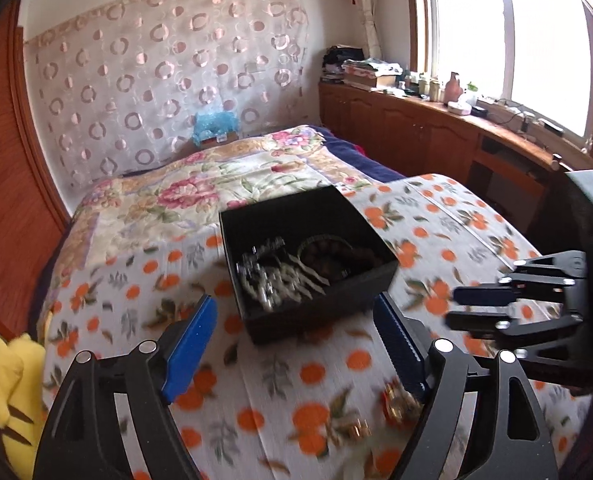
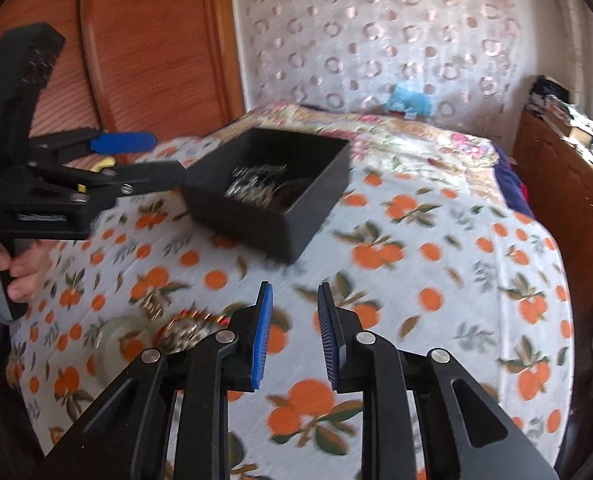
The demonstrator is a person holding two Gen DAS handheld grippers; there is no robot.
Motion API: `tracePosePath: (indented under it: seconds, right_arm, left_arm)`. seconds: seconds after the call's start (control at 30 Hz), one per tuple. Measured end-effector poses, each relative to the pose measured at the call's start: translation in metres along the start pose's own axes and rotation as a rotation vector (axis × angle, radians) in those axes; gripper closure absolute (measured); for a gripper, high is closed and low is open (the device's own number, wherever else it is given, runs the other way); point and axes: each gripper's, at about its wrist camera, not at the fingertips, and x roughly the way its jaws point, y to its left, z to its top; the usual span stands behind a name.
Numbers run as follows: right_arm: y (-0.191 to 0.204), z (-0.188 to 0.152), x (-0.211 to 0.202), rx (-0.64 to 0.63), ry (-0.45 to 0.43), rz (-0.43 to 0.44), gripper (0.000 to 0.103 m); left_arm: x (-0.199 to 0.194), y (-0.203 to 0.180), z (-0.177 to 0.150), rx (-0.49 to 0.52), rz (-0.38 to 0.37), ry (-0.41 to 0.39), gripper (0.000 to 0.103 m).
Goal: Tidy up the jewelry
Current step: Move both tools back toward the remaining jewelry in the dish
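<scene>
Both tools hang over the bed with nothing in them. Left tool [image 1: 296,344] has its blue pads spread wide, pointing at the black box [image 1: 308,256]; right tool [image 2: 295,334] has its pads parted by a narrower gap, over bare blanket on the near side of the box.

Inside the box lie a silvery chain piece with dangling prongs [image 1: 272,280] and a dark beaded bracelet [image 1: 328,258], touching one another. On the blanket [image 2: 436,260], nearer the person than the box, sits a small heap of gold and red jewelry [image 2: 188,326], just left of the right tool; motion blur hides its exact make. A yellow plush toy [image 1: 10,392] lies far left of the box at the bed's edge.

I judge the loose heap light, limp and apt to tangle or slip; chains will droop and snag on the fleecy cover. Best hold is probably across the thickest, stiffest part of one piece, pinched low against the soft bedding, which will give underneath. The box looks stiff and light, so it may slide if nudged.
</scene>
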Motion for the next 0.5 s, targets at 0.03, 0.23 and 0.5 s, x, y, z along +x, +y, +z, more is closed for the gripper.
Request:
tracePosePath:
  seconds: [0.03, 0.23, 0.5]
  right_arm:
    - [0.003, -0.002, 0.003, -0.005, 0.014, 0.012, 0.078]
    - [0.022, -0.005, 0.023, -0.050, 0.086, 0.057, 0.078]
    - [0.034, -0.003, 0.031, -0.103, 0.131, 0.029, 0.093]
  left_arm:
    - [-0.003, 0.000, -0.005, -0.004, -0.003, 0.002, 0.025]
    - [-0.005, 0.006, -0.035, 0.000, 0.002, 0.041, 0.024]
    - [-0.003, 0.018, -0.066, -0.031, -0.014, 0.105, 0.024]
